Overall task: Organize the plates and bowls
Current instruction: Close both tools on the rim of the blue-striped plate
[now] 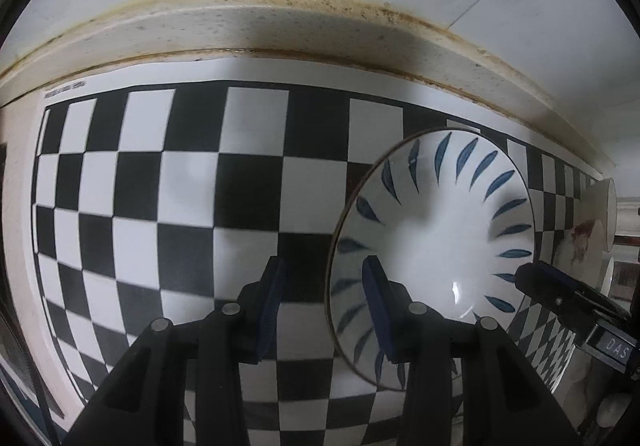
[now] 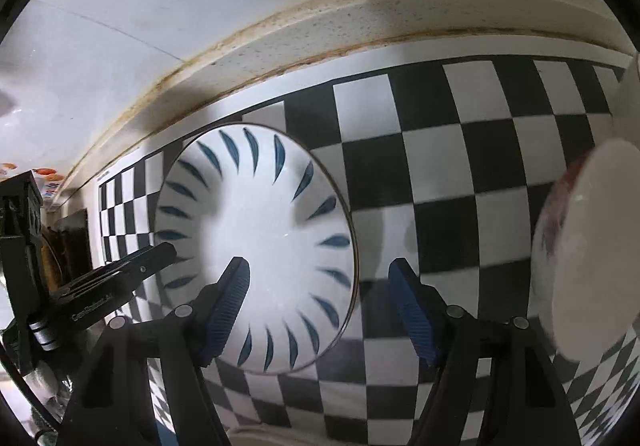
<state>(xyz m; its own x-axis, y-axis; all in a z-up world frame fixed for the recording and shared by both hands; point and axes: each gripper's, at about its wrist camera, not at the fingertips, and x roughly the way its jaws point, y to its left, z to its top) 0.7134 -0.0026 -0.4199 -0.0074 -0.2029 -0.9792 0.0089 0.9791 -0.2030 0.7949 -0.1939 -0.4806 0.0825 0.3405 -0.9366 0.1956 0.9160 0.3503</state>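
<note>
A checkered mat (image 1: 192,185) covered the counter up to a stained ledge (image 1: 280,29) under a pale wall. On the mat sat the bowl (image 1: 436,242), white with blue leaf strokes round its inside, resting flat and empty. More dishes (image 2: 592,258) stood at the right edge of the right wrist view, too blurred to tell plates from bowls.

The left gripper (image 1: 324,302) hung over the bowl's left rim with its jaws moderately apart and nothing between them; its right finger stood over the bowl's inside, its left finger over the mat. The right gripper (image 2: 320,306) had its jaws wide and empty, straddling the bowl's right rim.

The step in hand looked like the approach to picking up the bowl, with no grasp yet made. The next move probably called for one gripper to drop onto the rim and close, then lift toward the dishes at the right.
</note>
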